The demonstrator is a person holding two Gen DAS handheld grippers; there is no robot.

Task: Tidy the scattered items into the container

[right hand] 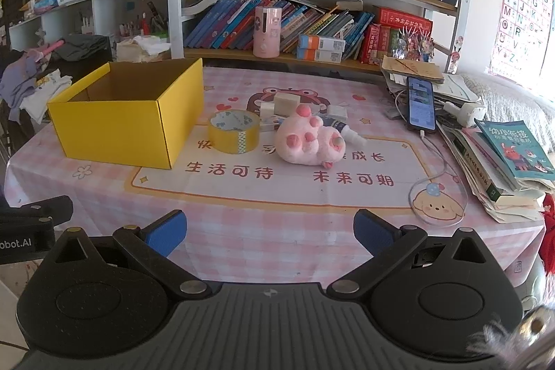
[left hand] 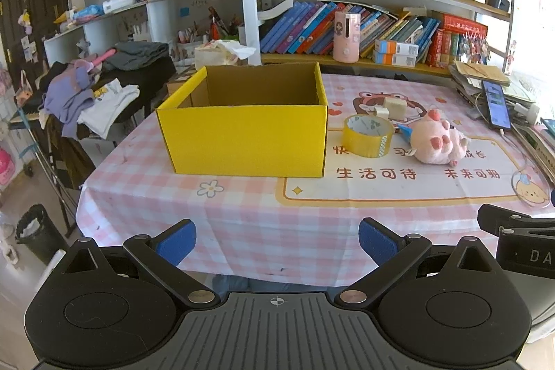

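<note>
An open yellow cardboard box (left hand: 242, 137) (right hand: 114, 130) stands on the pink checked tablecloth, looking empty. To its right lie a roll of yellow tape (left hand: 368, 135) (right hand: 233, 131), a pink plush toy (left hand: 437, 141) (right hand: 308, 141), a beige block (left hand: 394, 108) (right hand: 286, 102) with a small white piece beside it, and a white tube (right hand: 347, 127) behind the plush. My left gripper (left hand: 277, 241) is open and empty above the table's near edge, short of the box. My right gripper (right hand: 270, 233) is open and empty, short of the plush.
A phone (right hand: 421, 103) on a cable lies on papers at the right, with stacked books (right hand: 503, 162) nearer. A clear round coaster (right hand: 437, 205) lies at the front right. Bookshelves (right hand: 312, 33) run behind the table. Clothes (left hand: 90, 92) are piled at the left.
</note>
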